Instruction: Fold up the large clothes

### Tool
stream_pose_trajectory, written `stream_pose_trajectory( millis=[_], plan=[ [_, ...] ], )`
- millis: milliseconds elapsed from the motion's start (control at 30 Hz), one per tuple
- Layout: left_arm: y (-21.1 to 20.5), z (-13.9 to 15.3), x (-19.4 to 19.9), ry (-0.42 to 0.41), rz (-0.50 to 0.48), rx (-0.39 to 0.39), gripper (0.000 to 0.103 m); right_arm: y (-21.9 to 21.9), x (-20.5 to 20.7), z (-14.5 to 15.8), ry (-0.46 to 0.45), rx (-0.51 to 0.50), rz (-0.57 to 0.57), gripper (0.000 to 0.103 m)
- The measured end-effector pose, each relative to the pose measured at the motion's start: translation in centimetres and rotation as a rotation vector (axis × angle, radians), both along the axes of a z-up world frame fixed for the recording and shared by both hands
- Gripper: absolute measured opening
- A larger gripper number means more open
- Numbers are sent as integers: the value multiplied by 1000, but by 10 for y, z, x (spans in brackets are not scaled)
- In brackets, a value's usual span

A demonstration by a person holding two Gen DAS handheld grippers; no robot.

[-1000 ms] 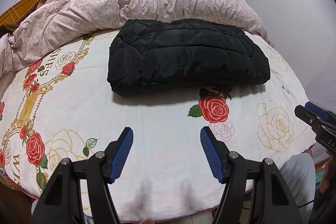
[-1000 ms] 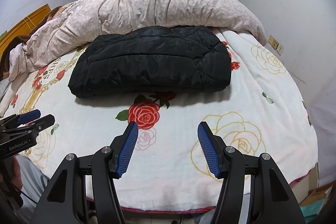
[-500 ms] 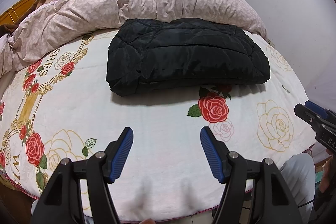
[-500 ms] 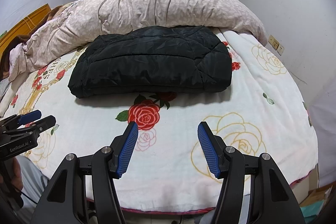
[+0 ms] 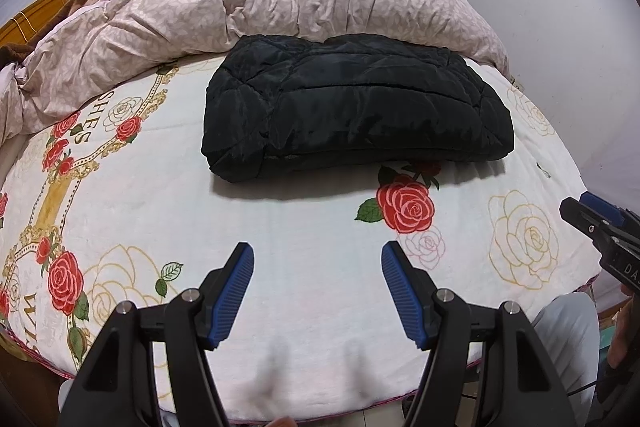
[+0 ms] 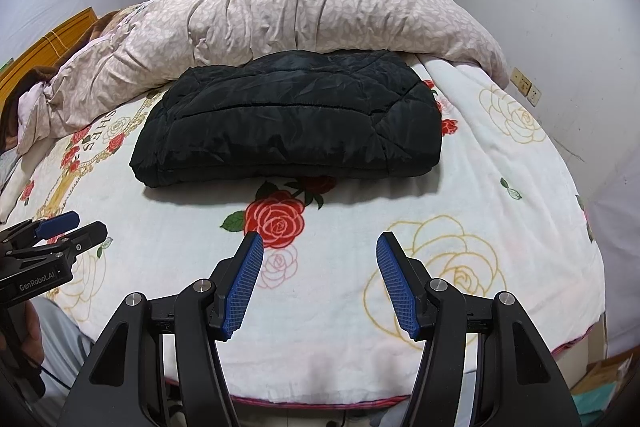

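Lying folded into a thick bundle, the black padded jacket (image 5: 356, 111) sits on the rose-print blanket (image 5: 280, 227), its far edge against the pink duvet (image 5: 260, 15). Its long axis runs side to side across your view, with the folded near edge facing you. Your left gripper (image 5: 316, 277) hovers near the blanket's front edge, jaws apart and empty. Your right gripper (image 6: 318, 273) is likewise spread wide, holding nothing, well short of the jacket.
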State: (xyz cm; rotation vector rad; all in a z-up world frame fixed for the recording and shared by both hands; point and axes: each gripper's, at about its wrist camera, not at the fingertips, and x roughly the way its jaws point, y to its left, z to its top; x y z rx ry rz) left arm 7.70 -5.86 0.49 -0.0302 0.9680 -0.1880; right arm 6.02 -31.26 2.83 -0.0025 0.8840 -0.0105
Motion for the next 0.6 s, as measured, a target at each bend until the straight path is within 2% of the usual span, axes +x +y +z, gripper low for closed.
stream_pose_trajectory(
  millis=[600],
  plan=[
    [-2,2,-3,-7,-6,6,68,-1,0,0,1,1,2,59]
  ],
)
